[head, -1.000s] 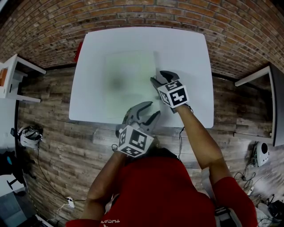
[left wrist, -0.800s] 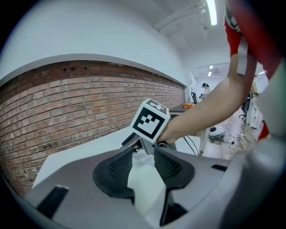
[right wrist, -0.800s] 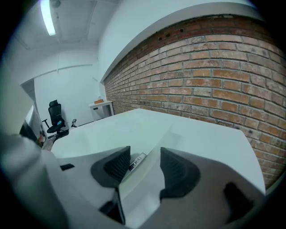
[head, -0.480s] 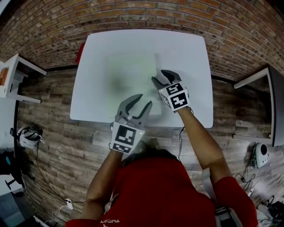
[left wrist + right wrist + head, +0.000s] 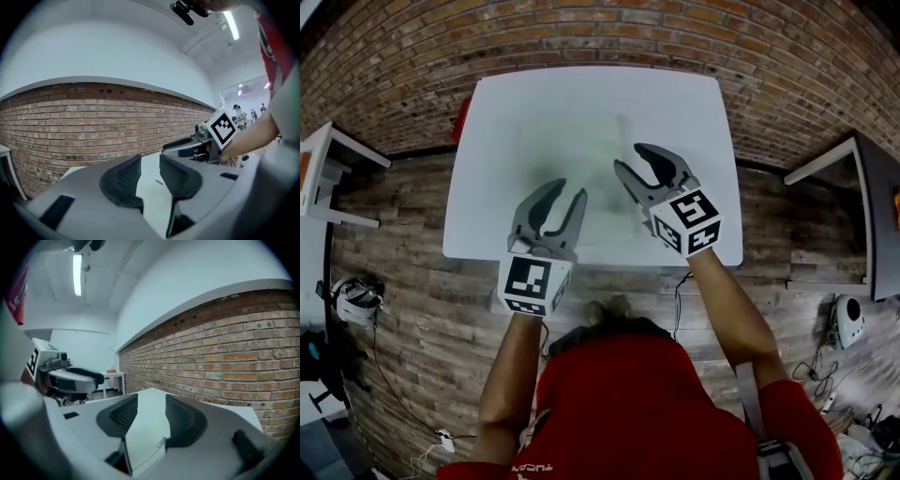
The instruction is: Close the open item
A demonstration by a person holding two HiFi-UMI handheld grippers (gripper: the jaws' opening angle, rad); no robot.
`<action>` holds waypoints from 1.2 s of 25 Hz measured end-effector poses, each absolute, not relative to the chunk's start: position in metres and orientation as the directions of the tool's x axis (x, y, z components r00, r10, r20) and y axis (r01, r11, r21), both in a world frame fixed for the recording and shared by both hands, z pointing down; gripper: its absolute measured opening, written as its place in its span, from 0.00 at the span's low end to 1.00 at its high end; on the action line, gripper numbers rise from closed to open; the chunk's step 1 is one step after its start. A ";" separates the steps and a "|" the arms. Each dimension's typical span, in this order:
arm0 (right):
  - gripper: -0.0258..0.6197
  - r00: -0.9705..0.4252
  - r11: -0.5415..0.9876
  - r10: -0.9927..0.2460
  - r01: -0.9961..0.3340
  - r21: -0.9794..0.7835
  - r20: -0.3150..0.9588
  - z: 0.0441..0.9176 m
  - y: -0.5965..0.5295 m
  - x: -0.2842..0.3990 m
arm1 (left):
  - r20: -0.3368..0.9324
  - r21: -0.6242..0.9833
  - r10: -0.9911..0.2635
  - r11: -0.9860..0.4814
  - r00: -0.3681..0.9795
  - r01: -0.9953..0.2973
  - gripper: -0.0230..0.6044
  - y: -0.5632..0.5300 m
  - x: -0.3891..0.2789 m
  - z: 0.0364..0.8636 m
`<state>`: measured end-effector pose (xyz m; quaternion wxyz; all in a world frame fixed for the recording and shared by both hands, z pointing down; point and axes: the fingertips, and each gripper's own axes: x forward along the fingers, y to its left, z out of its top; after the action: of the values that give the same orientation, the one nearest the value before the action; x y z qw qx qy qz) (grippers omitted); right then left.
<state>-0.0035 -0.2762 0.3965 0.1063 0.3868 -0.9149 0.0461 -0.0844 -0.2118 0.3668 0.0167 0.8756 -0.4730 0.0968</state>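
Left claw [image 5: 568, 187] and right claw [image 5: 628, 156] hover spread and empty, the left's jaws having just narrowed; the item [image 5: 567, 150] on the table [image 5: 694, 103] looks flat, seemingly closed, so only withdrawing remains.

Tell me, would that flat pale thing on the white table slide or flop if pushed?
The flat pale thing lies low and flush on the table, so it would likely slide rather than tip or roll. It looks thin, so probably light, maybe bendy; blurring leaves that unsure.
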 end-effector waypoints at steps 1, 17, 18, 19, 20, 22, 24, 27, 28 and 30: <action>0.34 -0.689 0.703 -0.694 -0.711 -0.007 0.208 0.387 -0.271 -0.005 | 0.170 -0.063 -0.830 -0.548 0.532 -0.834 0.23 -0.212 -0.087 0.361; 0.22 -0.764 0.764 -0.645 -0.645 0.029 -0.013 0.289 -0.205 -0.028 | -0.026 -0.063 -0.826 -0.560 0.562 -0.826 0.13 -0.196 -0.103 0.282; 0.21 -0.766 0.766 -0.642 -0.642 0.032 -0.019 0.287 -0.202 -0.029 | -0.035 -0.064 -0.824 -0.563 0.566 -0.824 0.13 -0.194 -0.103 0.279; 0.20 -0.768 0.768 -0.640 -0.640 0.035 -0.024 0.284 -0.199 -0.031 | -0.043 -0.066 -0.822 -0.566 0.569 -0.822 0.12 -0.193 -0.104 0.276; 0.19 -0.771 0.770 -0.637 -0.637 0.039 -0.029 0.282 -0.196 -0.033 | -0.050 -0.067 -0.819 -0.568 0.571 -0.820 0.12 -0.192 -0.104 0.272; 0.17 -0.776 0.774 -0.630 -0.631 0.051 -0.037 0.277 -0.192 -0.037 | -0.063 -0.070 -0.815 -0.573 0.576 -0.817 0.11 -0.190 -0.104 0.267; 0.15 -0.780 0.778 -0.624 -0.626 0.060 -0.043 0.274 -0.189 -0.038 | -0.074 -0.071 -0.811 -0.577 0.581 -0.814 0.10 -0.189 -0.103 0.262; 0.14 -0.783 0.781 -0.619 -0.622 0.062 -0.057 0.269 -0.185 -0.038 | -0.084 -0.071 -0.803 -0.585 0.590 -0.808 0.09 -0.187 -0.100 0.257; 0.14 -0.784 0.781 -0.618 -0.621 0.064 -0.061 0.267 -0.184 -0.039 | -0.085 -0.071 -0.801 -0.589 0.593 -0.805 0.08 -0.186 -0.099 0.255; 0.13 -0.787 0.784 -0.614 -0.617 0.070 -0.066 0.264 -0.182 -0.041 | -0.085 -0.069 -0.796 -0.596 0.600 -0.800 0.08 -0.185 -0.097 0.254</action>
<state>-0.0406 -0.1825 0.2641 -0.0196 0.3260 -0.9442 -0.0437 -0.0969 -0.1847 0.2542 -0.0501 0.8930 -0.4467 -0.0224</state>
